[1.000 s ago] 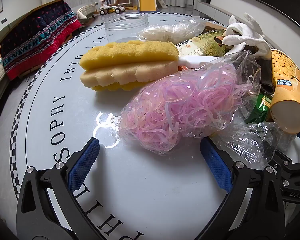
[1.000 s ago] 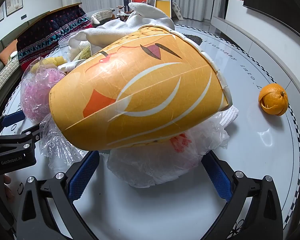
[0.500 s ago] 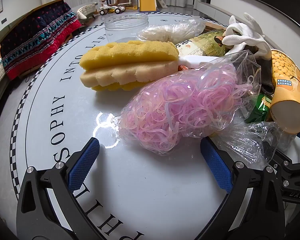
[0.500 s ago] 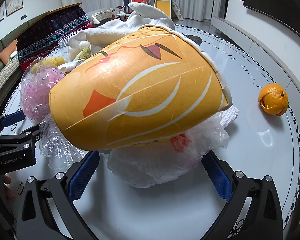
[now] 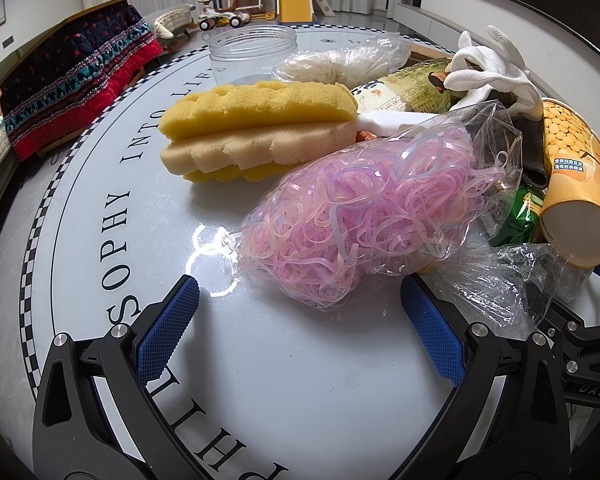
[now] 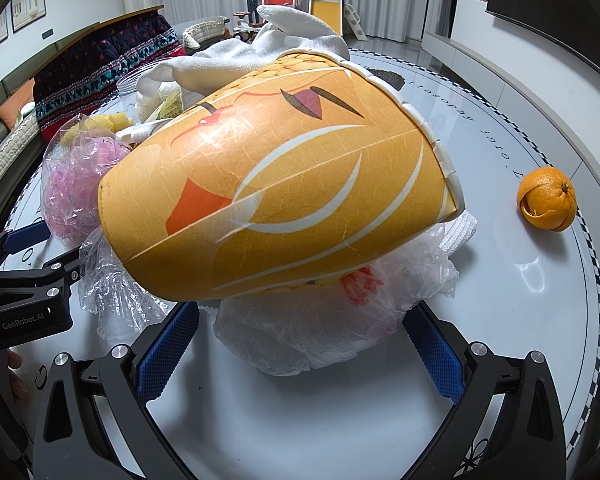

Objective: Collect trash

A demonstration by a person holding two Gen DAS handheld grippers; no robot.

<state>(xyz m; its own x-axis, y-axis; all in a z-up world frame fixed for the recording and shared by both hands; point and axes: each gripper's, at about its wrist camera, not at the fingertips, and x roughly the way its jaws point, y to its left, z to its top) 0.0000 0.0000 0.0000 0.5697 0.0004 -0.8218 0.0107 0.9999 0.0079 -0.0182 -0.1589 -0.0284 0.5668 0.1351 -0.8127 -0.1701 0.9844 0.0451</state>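
Observation:
My left gripper (image 5: 300, 300) is open and empty, just short of a clear bag of pink rubber bands (image 5: 372, 208) on the round white table (image 5: 260, 380). My right gripper (image 6: 300, 340) is open and empty; between its jaws lies a crumpled white plastic bag (image 6: 324, 328), with a tipped orange paper cup (image 6: 284, 192) resting on it. The cup also shows in the left wrist view (image 5: 576, 184), beside crumpled clear plastic (image 5: 500, 280) and a green wrapper (image 5: 518, 216). An orange peel (image 6: 548, 200) lies apart at the right.
A yellow sponge brush (image 5: 260, 128), a clear jar (image 5: 254, 52), a bag of white stuff (image 5: 340, 64), a printed packet (image 5: 412, 88) and white gloves (image 5: 488, 68) lie behind. A patterned blanket (image 5: 72, 80) hangs beyond the table's left edge.

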